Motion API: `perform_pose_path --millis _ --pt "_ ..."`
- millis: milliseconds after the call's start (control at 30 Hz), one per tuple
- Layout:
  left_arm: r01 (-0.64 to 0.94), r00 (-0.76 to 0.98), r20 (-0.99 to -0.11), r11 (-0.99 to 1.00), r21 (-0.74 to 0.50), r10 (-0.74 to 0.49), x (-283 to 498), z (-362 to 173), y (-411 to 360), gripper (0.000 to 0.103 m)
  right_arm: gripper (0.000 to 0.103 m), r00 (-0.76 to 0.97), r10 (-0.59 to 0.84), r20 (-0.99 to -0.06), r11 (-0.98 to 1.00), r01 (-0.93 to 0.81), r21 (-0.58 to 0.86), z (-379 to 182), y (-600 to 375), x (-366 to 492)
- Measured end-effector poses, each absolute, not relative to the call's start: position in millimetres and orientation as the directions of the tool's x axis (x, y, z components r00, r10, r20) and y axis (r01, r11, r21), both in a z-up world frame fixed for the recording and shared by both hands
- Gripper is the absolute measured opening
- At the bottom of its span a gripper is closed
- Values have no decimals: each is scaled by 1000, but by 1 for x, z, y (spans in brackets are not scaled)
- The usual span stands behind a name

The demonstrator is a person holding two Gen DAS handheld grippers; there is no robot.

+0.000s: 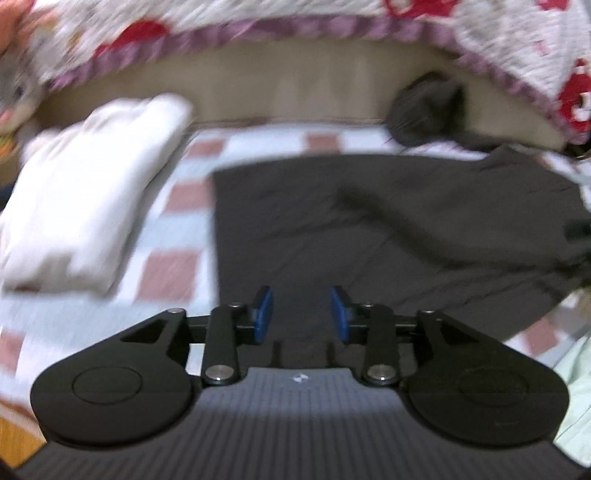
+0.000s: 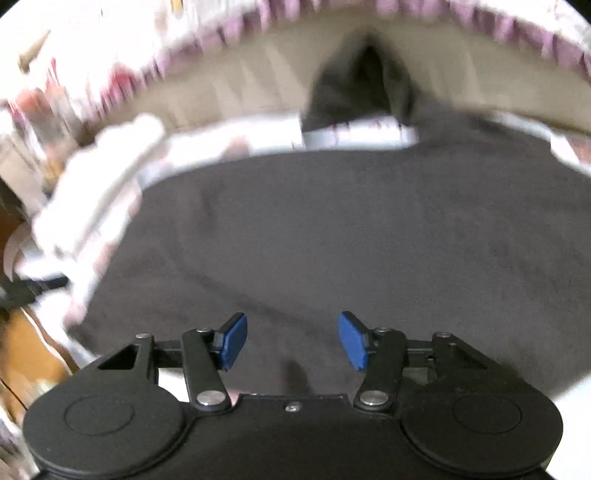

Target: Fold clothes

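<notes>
The left gripper [image 1: 301, 314] is black, with two big round parts at its sides, flat black bars joined by shiny silver screws, and ridged blue pads [image 1: 264, 314] on its fingers. Its middle part has thin lines across it and a tiny white mark. The right gripper [image 2: 293, 341] looks the same, with smooth blue pads [image 2: 234, 341] and one small screw in the middle.

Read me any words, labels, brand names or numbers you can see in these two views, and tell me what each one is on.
None can be read.
Left gripper: a small pale mark on its body, too small to read.
Patterned quilt: red prints only, blurred, no legible letters.
Dark garment, white folded cloth, right gripper: no text visible.
</notes>
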State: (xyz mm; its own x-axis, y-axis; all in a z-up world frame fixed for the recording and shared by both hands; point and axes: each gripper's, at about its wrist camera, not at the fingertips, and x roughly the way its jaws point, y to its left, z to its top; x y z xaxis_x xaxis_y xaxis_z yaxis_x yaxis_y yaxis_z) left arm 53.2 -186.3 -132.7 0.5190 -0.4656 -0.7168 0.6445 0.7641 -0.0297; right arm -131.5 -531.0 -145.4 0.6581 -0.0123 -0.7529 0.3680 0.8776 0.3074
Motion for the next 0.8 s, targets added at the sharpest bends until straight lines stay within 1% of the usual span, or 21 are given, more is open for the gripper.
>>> perform_pose_path --millis 33,100,200,267,333,400,433,467,500,533,567,667,700,767,800 --pt "656 516 -705 753 -41 -487 54 -127 -201 41 61 676 -25 -737 870 378 317 -143 -541 -132" --pt "679 509 -679 731 -62 -530 56 -114 -230 44 62 710 -53 -703 854 396 336 -138 -560 -133" --pt "713 495 -637 695 -91 -591 58 -96 -273 53 62 755 -96 -649 830 421 367 -130 -590 -135" --pt "718 499 -604 687 -112 -621 60 -89 -305 62 62 781 -126 -611 813 435 388 -125 -609 -136" --pt "736 502 -585 670 -96 -636 64 -90 -341 66 62 804 -158 -573 795 447 410 -120 -629 -137" --pt "761 503 -579 646 -56 -642 68 -94 -381 66 62 825 -190 -533 777 458 432 -115 -649 -138" --pt "777 499 -589 629 -20 -635 70 -99 -402 66 62 822 -203 -532 767 472 436 -116 -658 -138" --pt "789 493 -602 614 6 -628 74 -103 -421 66 62 794 -212 -570 761 500 414 -122 -665 -139" --pt "803 476 -612 596 8 -632 80 -107 -438 66 62 775 -225 -591 767 515 383 -124 -671 -140" --pt "819 440 -616 573 -23 -653 88 -112 -452 66 62 760 -235 -605 769 527 363 -126 -676 -142" --pt "827 421 -618 560 -38 -664 96 -116 -466 66 62 759 -235 -607 761 532 371 -127 -683 -145" --pt "818 447 -617 575 -12 -648 121 -127 -503 66 62 756 -236 -610 739 547 393 -130 -702 -153" --pt "816 464 -614 578 15 -638 128 -131 -515 66 62 752 -241 -613 731 557 395 -131 -708 -155" --pt "807 525 -599 577 124 -605 139 -136 -539 66 62 727 -276 -629 708 596 379 -137 -719 -156" --pt "802 542 -595 577 156 -593 145 -139 -548 66 62 718 -285 -635 697 610 377 -139 -723 -156"
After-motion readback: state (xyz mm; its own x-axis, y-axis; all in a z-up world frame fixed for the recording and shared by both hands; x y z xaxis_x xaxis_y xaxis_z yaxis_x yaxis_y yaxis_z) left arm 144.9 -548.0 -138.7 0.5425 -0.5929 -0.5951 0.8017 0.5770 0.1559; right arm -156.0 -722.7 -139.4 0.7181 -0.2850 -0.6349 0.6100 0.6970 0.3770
